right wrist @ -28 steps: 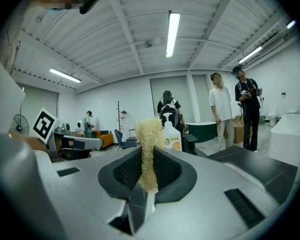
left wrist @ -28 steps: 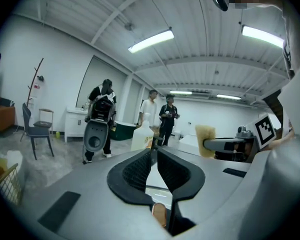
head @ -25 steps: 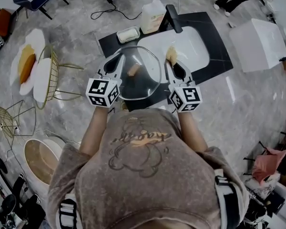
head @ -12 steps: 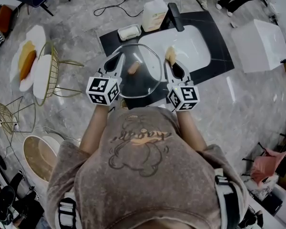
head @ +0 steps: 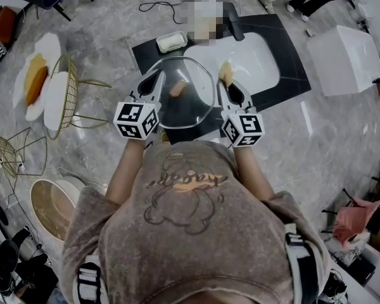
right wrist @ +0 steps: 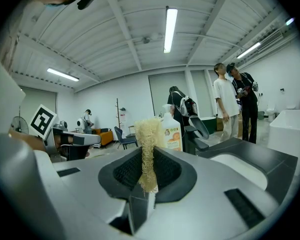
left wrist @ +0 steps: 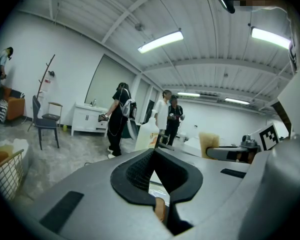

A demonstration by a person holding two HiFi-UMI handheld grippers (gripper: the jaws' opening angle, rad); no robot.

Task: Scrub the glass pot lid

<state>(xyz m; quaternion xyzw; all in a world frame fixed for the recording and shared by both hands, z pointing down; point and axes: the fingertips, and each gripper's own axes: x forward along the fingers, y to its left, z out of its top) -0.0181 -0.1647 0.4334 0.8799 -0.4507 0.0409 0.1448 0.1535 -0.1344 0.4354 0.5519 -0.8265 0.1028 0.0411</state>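
Note:
The glass pot lid with its wooden knob hangs over the black counter, between my two grippers. My left gripper is shut on the lid's left rim. In the left gripper view its jaws meet on the thin glass edge, and the knob shows low between them. My right gripper is shut on a pale loofah sponge, just off the lid's right rim. In the right gripper view the sponge stands upright between the jaws.
A white sink basin lies in the black counter, with a black faucet behind it and a soap dish at left. A soap bottle stands by the faucet. White box right, wire chair left. People stand beyond.
Lid, sponge and both grippers keep nearly the same places relative to each other. The whole view has shifted slightly.

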